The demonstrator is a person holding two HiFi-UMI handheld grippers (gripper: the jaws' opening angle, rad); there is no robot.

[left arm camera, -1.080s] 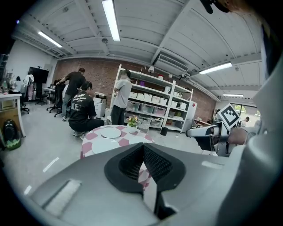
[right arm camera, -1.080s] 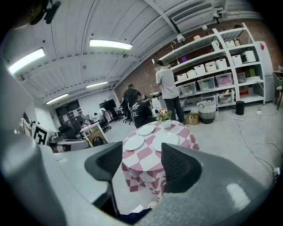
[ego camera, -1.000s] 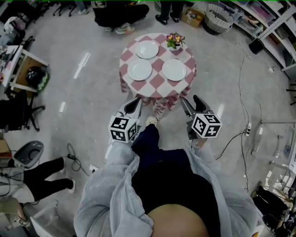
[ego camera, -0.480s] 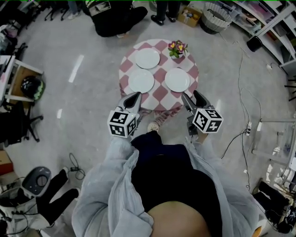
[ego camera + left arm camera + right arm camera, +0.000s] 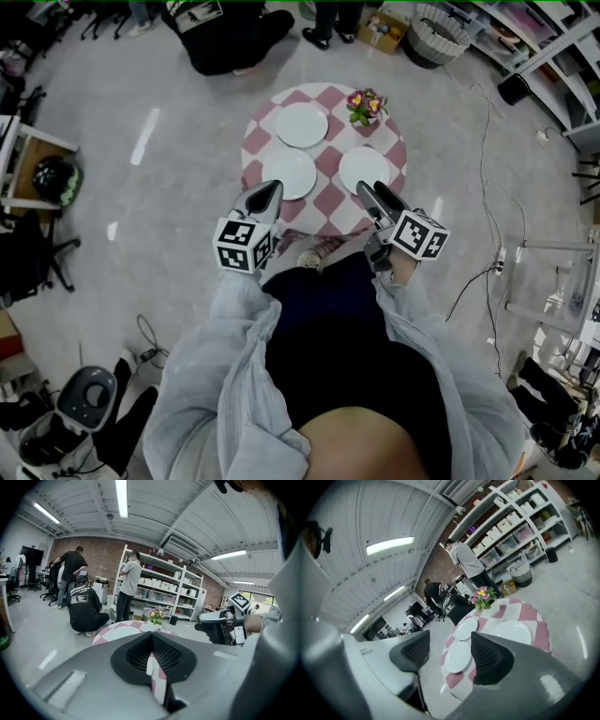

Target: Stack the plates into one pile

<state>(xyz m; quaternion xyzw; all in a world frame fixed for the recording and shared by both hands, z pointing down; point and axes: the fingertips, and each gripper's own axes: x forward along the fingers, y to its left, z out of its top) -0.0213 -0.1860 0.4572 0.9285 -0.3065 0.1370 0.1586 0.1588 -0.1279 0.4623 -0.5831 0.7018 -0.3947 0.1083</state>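
soft, rather dim overhead light. in the head view the floor (image 5: 103, 169) carries a pale glare streak at 10 o'clock, the plates (image 5: 302, 125) read almost blown-out white, and the corners darken. in the left gripper view a ceiling tube (image 5: 121, 498) glows at 12 o'clock; in the right gripper view a second tube (image 5: 390, 545) glows at 10 o'clock. both gripper views bow straight lines, sit inside a black ring, and blur whatever is closest to the lens.

Left gripper (image 5: 151, 641) jaws pressed together, nothing between them. Checkered desk (image 5: 123, 627) beyond the tips at 12 o'clock, flowers (image 5: 154, 616) at its far edge. Right gripper (image 5: 220, 620) at 3 o'clock. Crouching person (image 5: 84, 611) at 10 o'clock, shelves (image 5: 173, 592) behind.
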